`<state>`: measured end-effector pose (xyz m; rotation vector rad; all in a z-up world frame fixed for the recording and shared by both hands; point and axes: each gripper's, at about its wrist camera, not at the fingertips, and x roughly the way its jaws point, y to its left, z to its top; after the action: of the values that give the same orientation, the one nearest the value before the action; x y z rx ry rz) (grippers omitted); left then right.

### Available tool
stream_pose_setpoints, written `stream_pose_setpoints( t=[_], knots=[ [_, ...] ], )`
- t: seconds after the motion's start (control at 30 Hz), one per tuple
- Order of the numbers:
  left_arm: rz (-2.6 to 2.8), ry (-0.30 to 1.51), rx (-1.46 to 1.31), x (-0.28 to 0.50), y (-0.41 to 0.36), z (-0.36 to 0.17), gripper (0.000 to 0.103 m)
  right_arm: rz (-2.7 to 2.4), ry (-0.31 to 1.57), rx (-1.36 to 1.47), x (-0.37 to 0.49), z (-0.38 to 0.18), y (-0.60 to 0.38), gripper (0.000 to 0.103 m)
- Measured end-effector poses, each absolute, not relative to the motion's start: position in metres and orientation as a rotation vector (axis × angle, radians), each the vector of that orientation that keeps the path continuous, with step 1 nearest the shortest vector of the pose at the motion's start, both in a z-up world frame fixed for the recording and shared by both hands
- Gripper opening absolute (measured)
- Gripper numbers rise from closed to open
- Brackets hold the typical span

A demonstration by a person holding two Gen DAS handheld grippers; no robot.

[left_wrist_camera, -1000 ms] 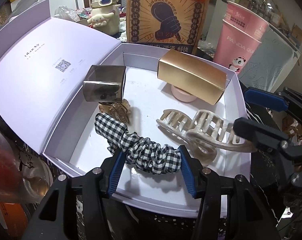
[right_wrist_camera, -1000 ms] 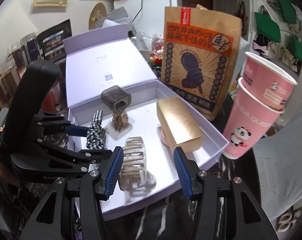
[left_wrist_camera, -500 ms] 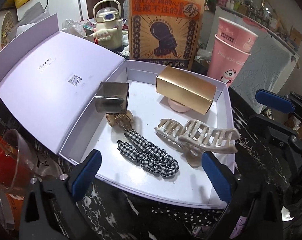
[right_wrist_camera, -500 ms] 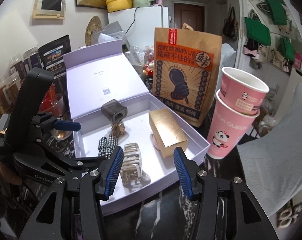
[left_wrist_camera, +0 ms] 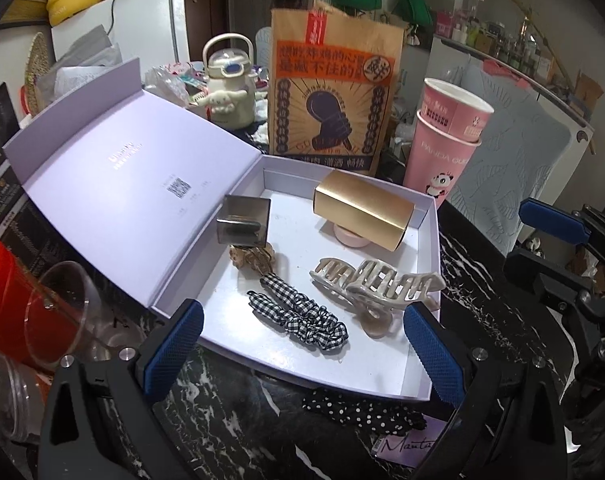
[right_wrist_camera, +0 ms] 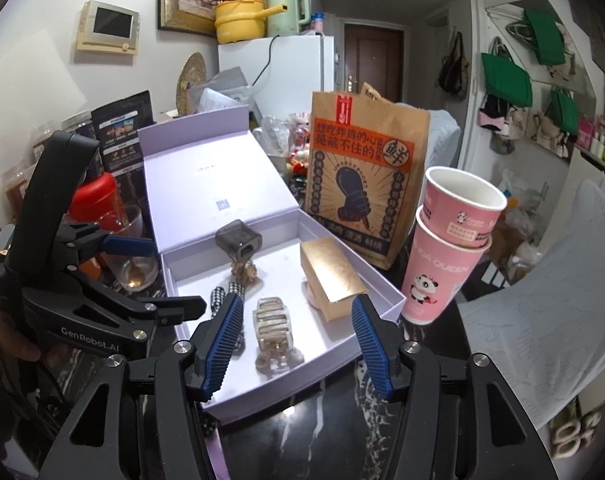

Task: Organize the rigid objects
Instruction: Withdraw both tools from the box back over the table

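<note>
An open lilac box (left_wrist_camera: 418, 376) (right_wrist_camera: 382, 292) holds a checked scrunchie (left_wrist_camera: 302, 320) (right_wrist_camera: 218, 298), a cream claw clip (left_wrist_camera: 376, 284) (right_wrist_camera: 272, 330), a gold box (left_wrist_camera: 362, 210) (right_wrist_camera: 332, 274), a grey smoky cube (left_wrist_camera: 244, 224) (right_wrist_camera: 238, 242) and a small amber clip (left_wrist_camera: 252, 258). My left gripper (left_wrist_camera: 302, 352) (right_wrist_camera: 158, 276) is open and empty, held back above the box's near edge. My right gripper (right_wrist_camera: 296, 346) (left_wrist_camera: 542, 240) is open and empty, in front of the box's near corner.
A printed paper bag (left_wrist_camera: 334, 96) (right_wrist_camera: 362, 184) stands behind the box, two stacked pink cups (left_wrist_camera: 442, 152) (right_wrist_camera: 446, 252) to its right. A clear glass (left_wrist_camera: 58, 312) and red container (left_wrist_camera: 6, 292) stand left. A dotted scrunchie (left_wrist_camera: 362, 408) lies on the black marble table.
My left gripper opened, let go of the checked scrunchie in the box, and drew back and up. My right gripper also drew back from the box.
</note>
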<state>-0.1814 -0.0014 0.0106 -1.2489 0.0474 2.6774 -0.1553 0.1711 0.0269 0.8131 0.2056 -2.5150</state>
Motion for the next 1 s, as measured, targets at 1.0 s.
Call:
stream_pose_setpoints(
  t=[1.0],
  knots=[
    [2.788, 0.055, -1.040, -0.100, 0.008, 0.078, 0.102, -2.581, 0.221, 0.694, -0.083, 0.073, 0.191, 0.086]
  ],
)
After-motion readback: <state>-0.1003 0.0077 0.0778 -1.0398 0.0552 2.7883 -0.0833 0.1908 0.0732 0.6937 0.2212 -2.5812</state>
